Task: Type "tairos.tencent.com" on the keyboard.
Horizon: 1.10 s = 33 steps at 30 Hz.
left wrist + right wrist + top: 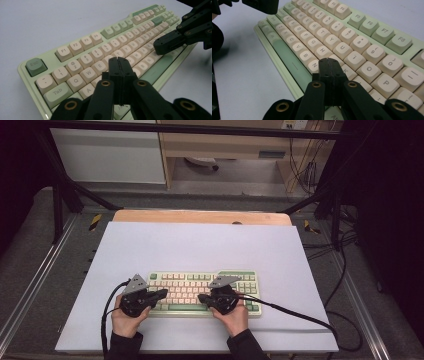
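Observation:
A pale green keyboard (204, 292) with cream and green keys lies on the white sheet near the table's front edge. My left gripper (164, 293) hovers over its left half, jaws shut with nothing between them; in the left gripper view the closed tips (119, 60) sit above the keys near E and R of the keyboard (82, 53). My right gripper (201, 297) is over the middle-right keys, also shut and empty; its tips (327, 60) hang above the keyboard (342, 42) near the N and M keys. The two tips point toward each other.
A white sheet (200, 245) covers most of the wooden table (200, 216). Black cables (295, 312) trail from both grippers across the sheet. Metal frame legs (57, 205) and floor cables stand around the table.

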Motion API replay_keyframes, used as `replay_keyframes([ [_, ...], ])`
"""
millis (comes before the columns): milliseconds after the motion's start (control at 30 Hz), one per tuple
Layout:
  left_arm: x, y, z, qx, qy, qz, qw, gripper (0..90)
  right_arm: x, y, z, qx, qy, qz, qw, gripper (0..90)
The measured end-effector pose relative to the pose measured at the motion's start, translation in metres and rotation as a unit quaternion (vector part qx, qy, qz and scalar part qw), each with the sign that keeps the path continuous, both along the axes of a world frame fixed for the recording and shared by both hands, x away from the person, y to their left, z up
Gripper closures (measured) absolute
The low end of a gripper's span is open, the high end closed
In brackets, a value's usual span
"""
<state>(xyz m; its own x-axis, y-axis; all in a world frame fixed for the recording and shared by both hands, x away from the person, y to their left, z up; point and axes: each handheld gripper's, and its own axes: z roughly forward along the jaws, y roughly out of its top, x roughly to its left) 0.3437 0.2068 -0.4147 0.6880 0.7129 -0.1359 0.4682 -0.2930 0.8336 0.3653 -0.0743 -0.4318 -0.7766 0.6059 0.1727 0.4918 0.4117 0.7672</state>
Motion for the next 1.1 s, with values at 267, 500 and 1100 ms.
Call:
replay_keyframes([
  [267,0.000,0.000,0.000,-0.001,0.000,0.000,1.0000,90.0,0.000,0.001,-0.002,-0.002,0.003,0.001,1.0000,90.0],
  [500,0.000,0.000,0.000,-0.002,-0.001,0.000,1.0000,90.0,-0.001,0.001,-0.003,-0.006,-0.002,0.002,1.0000,90.0],
  [1100,-0.002,0.029,0.009,0.005,-0.007,0.016,0.9998,58.6,-0.003,-0.082,0.023,0.019,-0.018,-0.056,0.9981,68.7],
])
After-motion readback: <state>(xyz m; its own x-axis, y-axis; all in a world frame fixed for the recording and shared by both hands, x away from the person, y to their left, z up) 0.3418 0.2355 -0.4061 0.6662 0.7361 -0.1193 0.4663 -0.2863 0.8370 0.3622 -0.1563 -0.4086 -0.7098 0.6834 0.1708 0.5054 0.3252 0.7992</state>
